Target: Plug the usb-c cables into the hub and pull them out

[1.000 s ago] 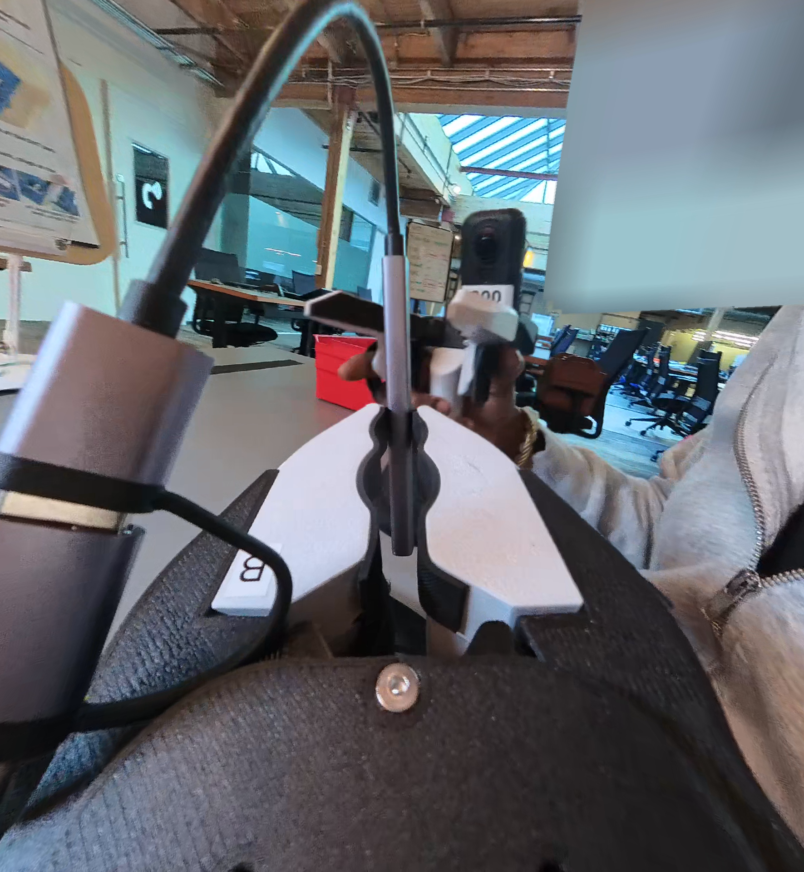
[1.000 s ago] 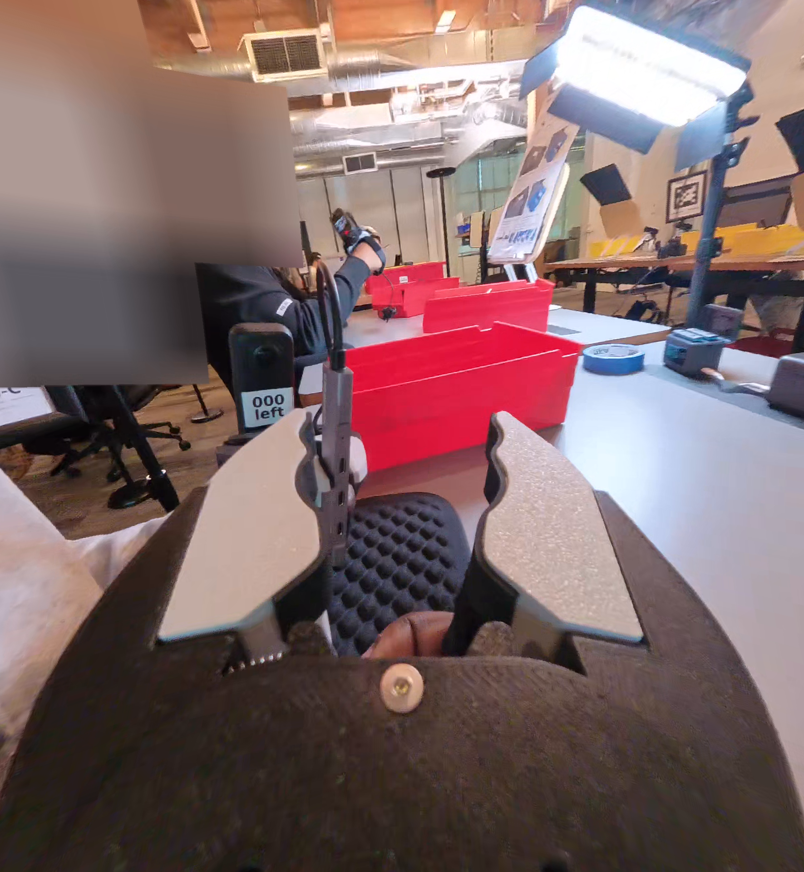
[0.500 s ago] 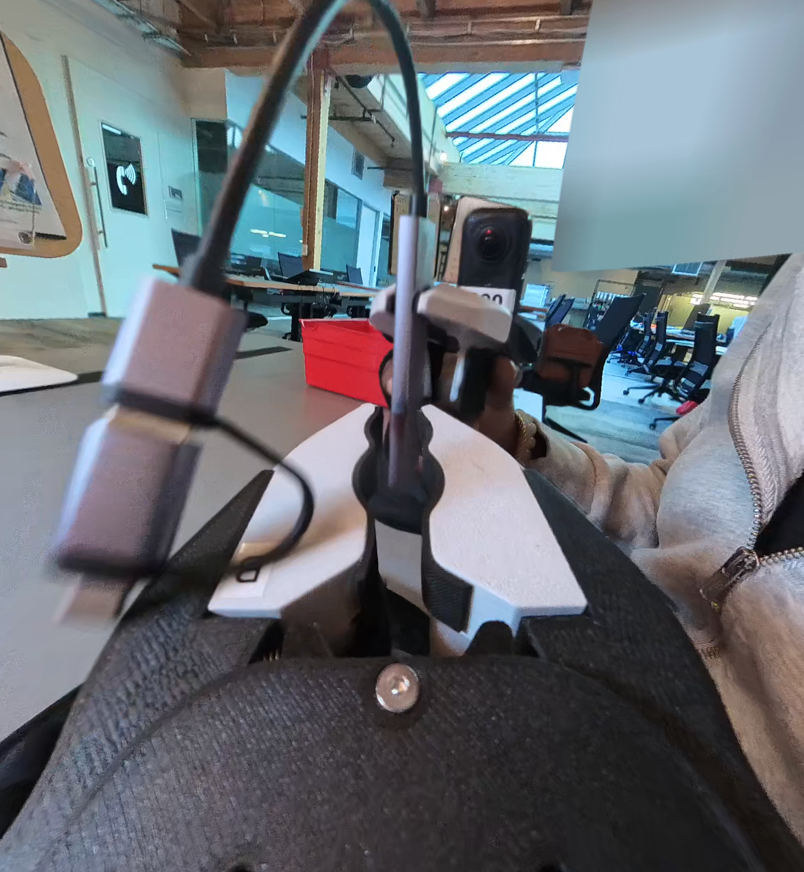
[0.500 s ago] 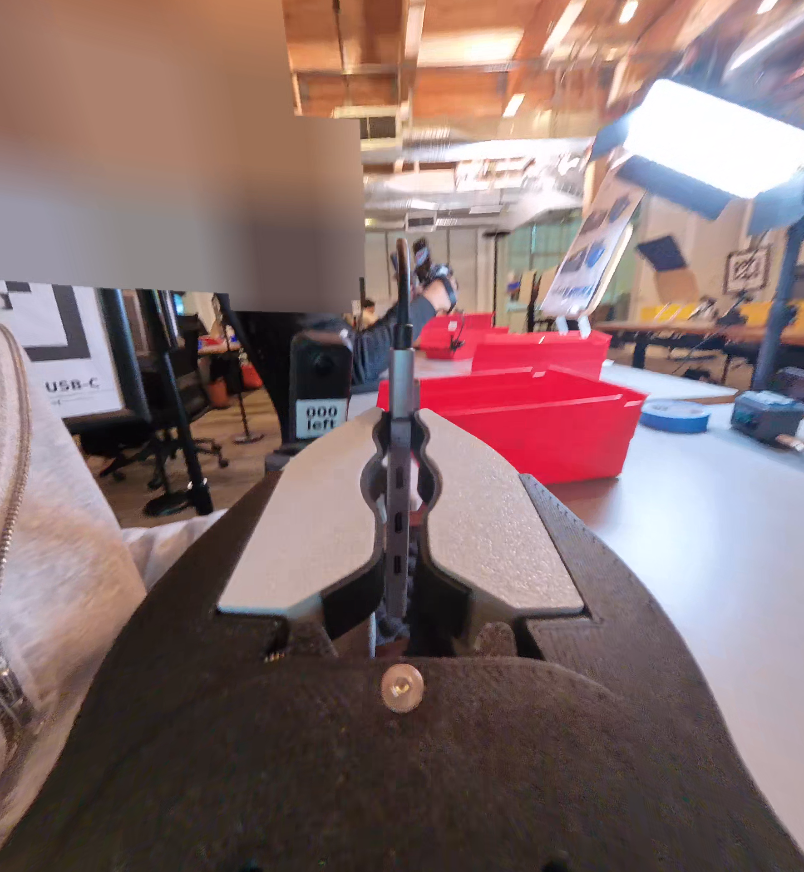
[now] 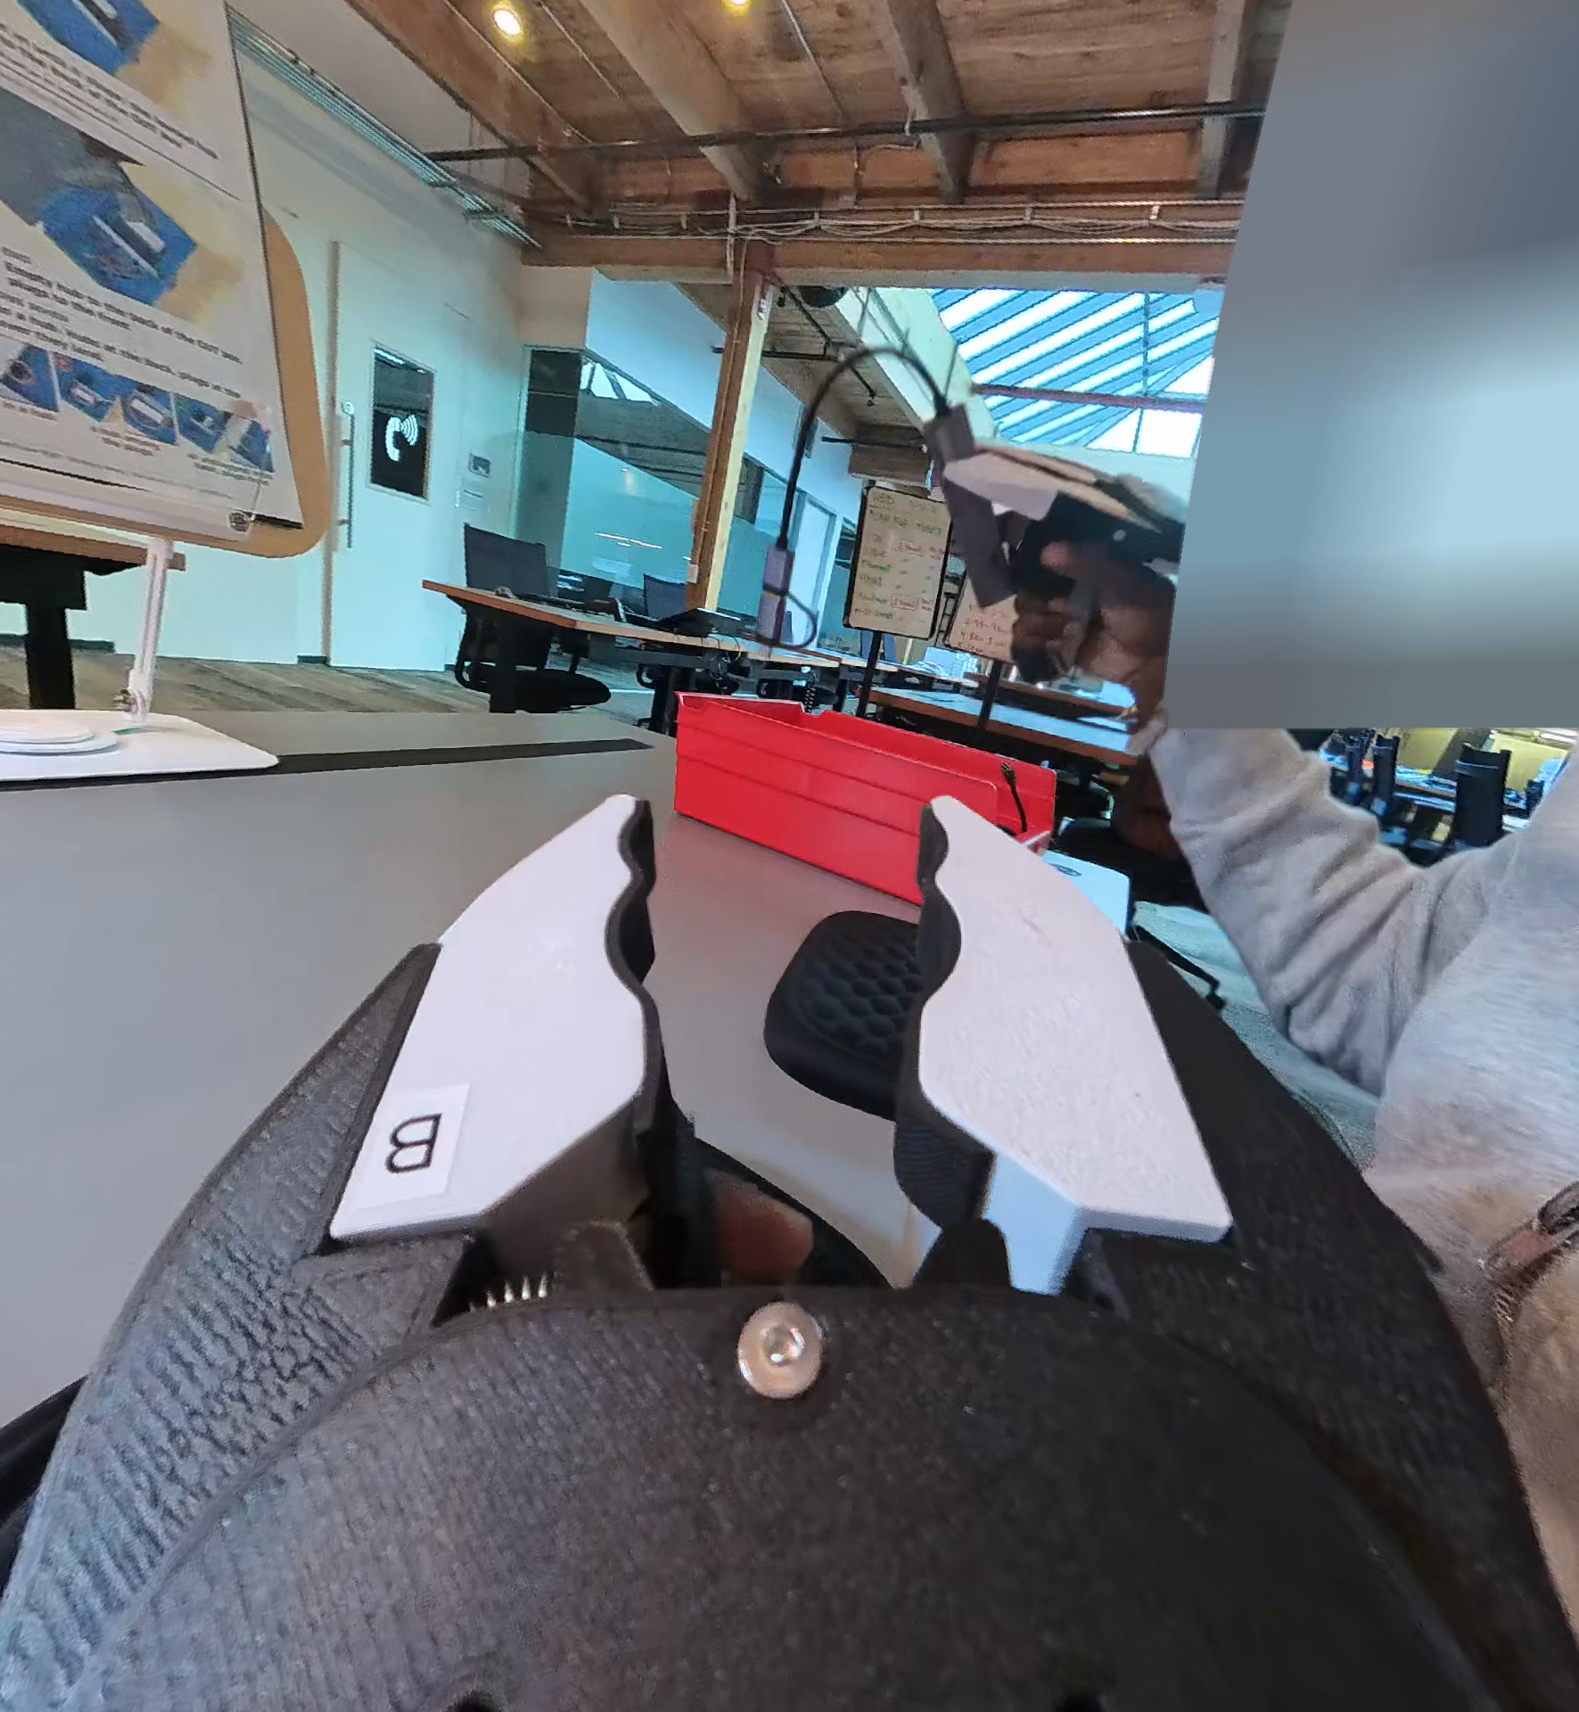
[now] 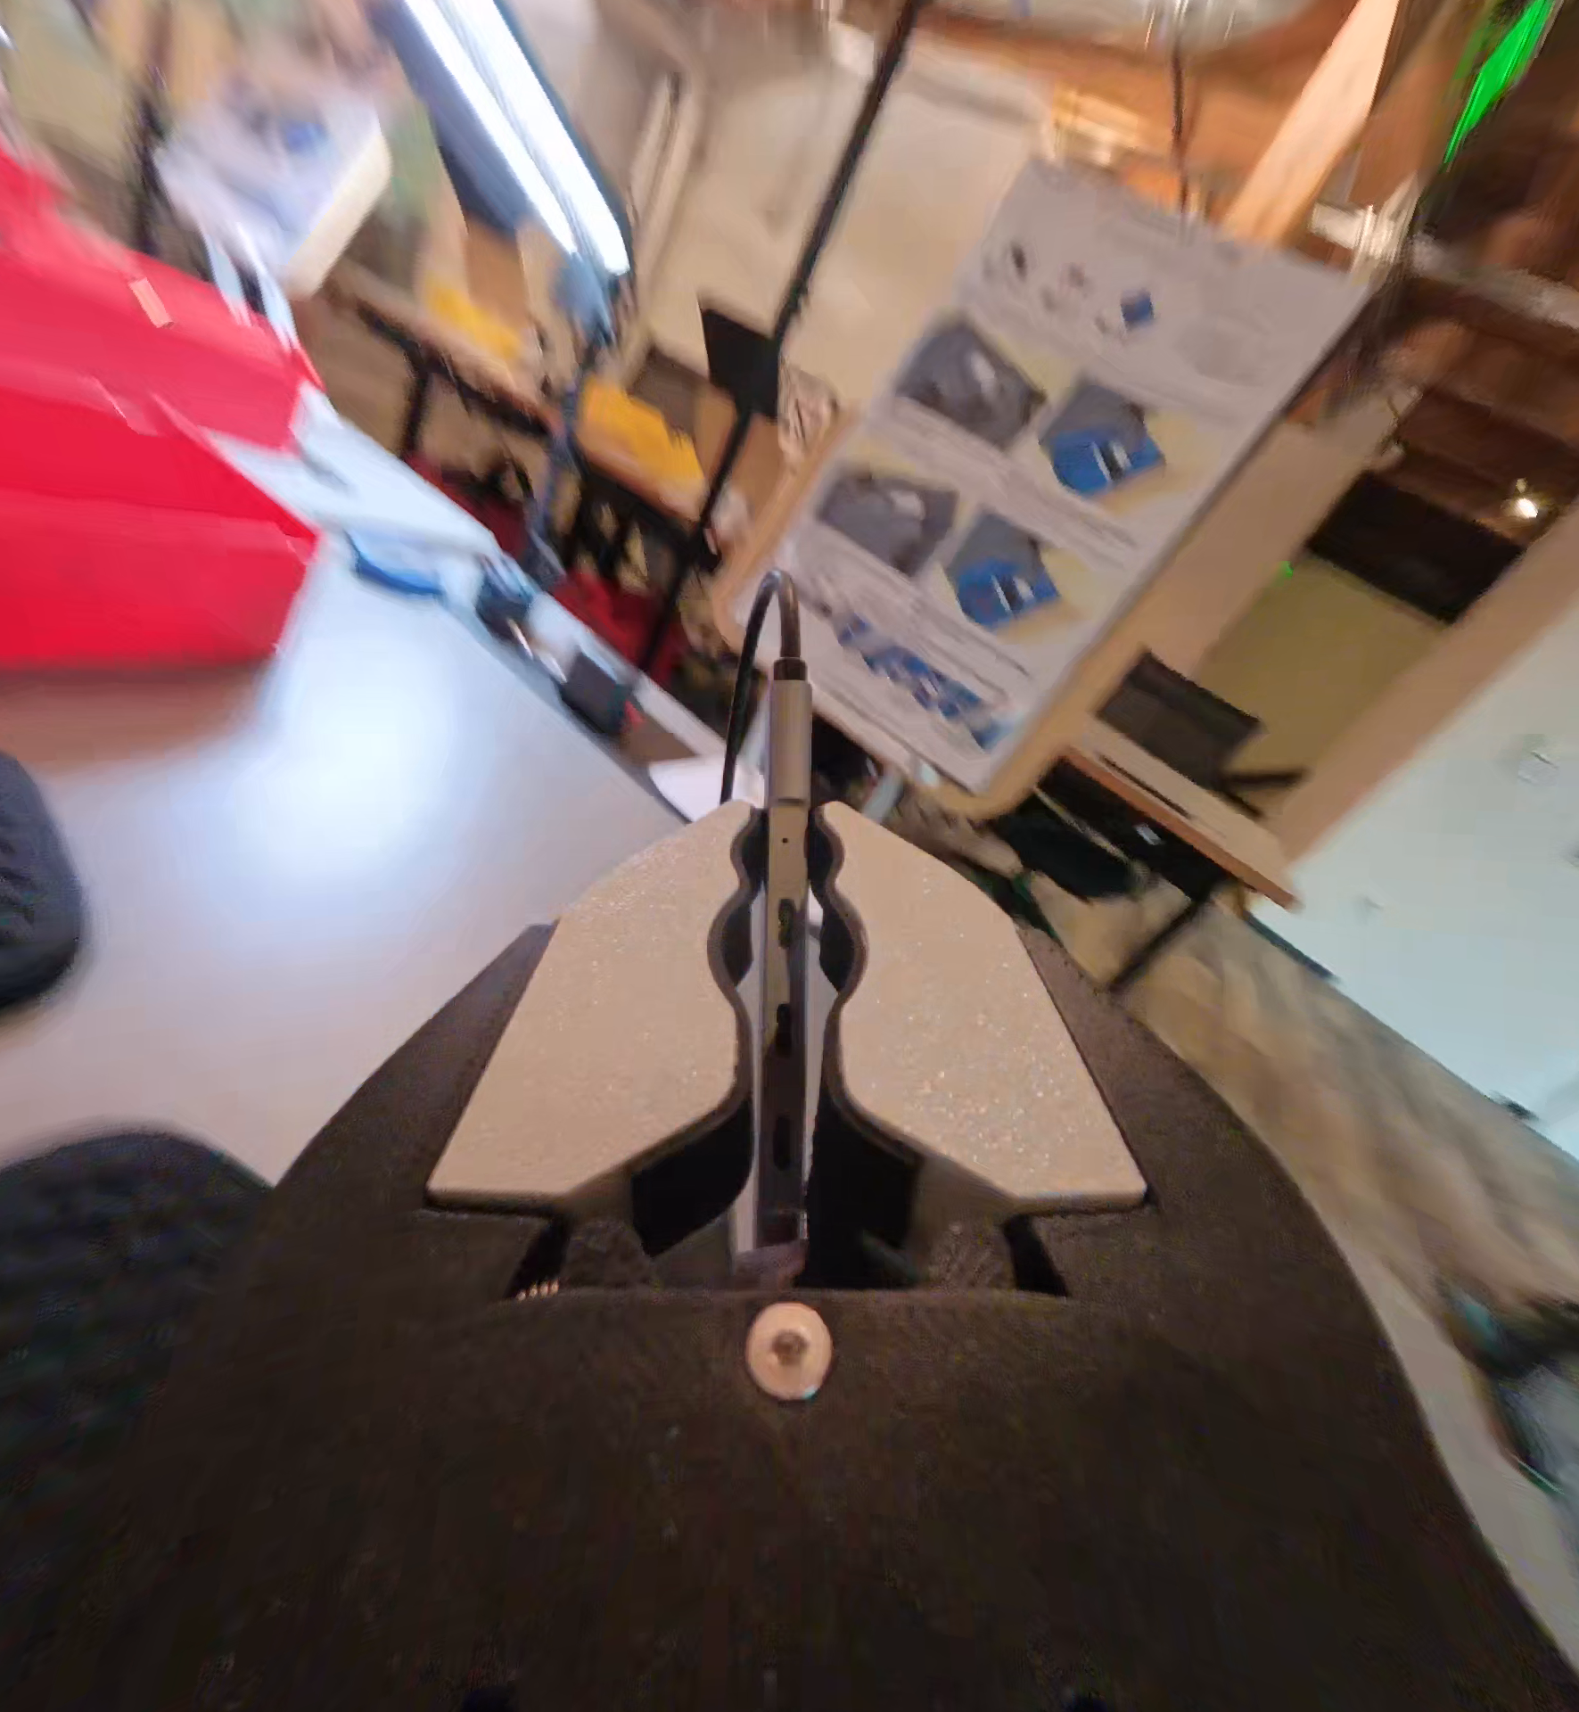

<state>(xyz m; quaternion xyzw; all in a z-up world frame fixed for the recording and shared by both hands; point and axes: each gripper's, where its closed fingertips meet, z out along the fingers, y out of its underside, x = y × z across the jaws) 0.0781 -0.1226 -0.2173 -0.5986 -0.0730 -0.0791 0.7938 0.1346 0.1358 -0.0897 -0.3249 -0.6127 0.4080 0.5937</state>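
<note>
Right wrist view, blurred: right gripper (image 6: pixel 785 834) clamps hub (image 6: pixel 787 936); left gripper (image 5: pixel 781 834) agape

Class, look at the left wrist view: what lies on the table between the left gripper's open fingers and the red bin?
Only bare grey table separates the left gripper from the red bin; a black pad sits nearer, between the fingers.

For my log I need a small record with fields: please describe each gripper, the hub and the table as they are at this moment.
left gripper: open, holds nothing
right gripper: shut on the slim grey metal hub, raised in the air
hub cable: thin black cable curves from the hub's far end
grey table: carries a red plastic bin and a black textured pad
right view: motion blurred
</note>
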